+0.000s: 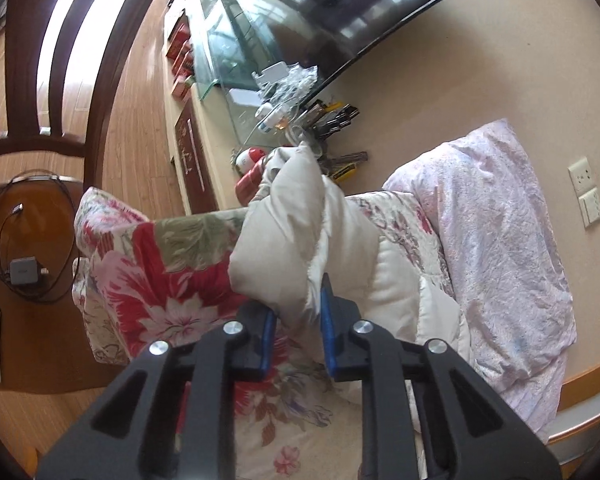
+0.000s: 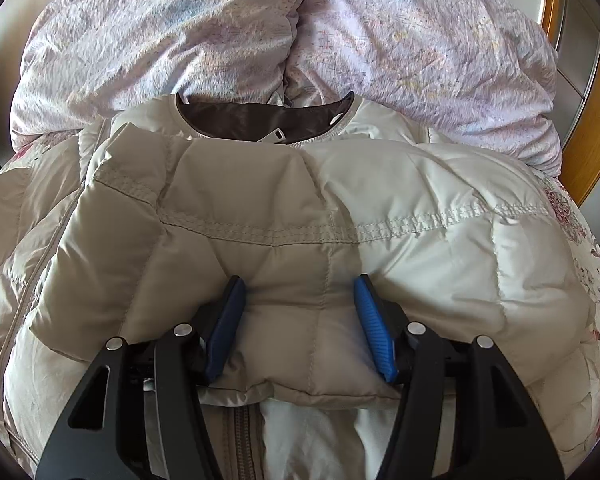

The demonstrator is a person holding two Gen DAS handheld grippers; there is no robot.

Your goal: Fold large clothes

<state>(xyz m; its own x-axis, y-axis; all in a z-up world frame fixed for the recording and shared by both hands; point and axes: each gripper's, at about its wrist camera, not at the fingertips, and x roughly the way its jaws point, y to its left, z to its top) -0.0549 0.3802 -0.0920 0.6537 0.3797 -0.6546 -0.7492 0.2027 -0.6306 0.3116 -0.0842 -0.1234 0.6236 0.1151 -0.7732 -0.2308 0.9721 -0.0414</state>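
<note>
right wrist: jacket (image 2: 284, 208) collar points away

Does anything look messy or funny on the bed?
Yes. The duvet is scrunched in a heap at the head of the bed instead of spread flat. The puffy jacket lies half folded, one part doubled over its front, and the left gripper holds up a bunched piece of it. Nothing looks torn or spilled.

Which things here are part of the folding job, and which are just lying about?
Part of the job:
puffy beige jacket
left gripper, shut on the jacket
right gripper, pinching a padded fold

Lying about:
pink duvet
flowered bedspread
television
wall sockets
</note>
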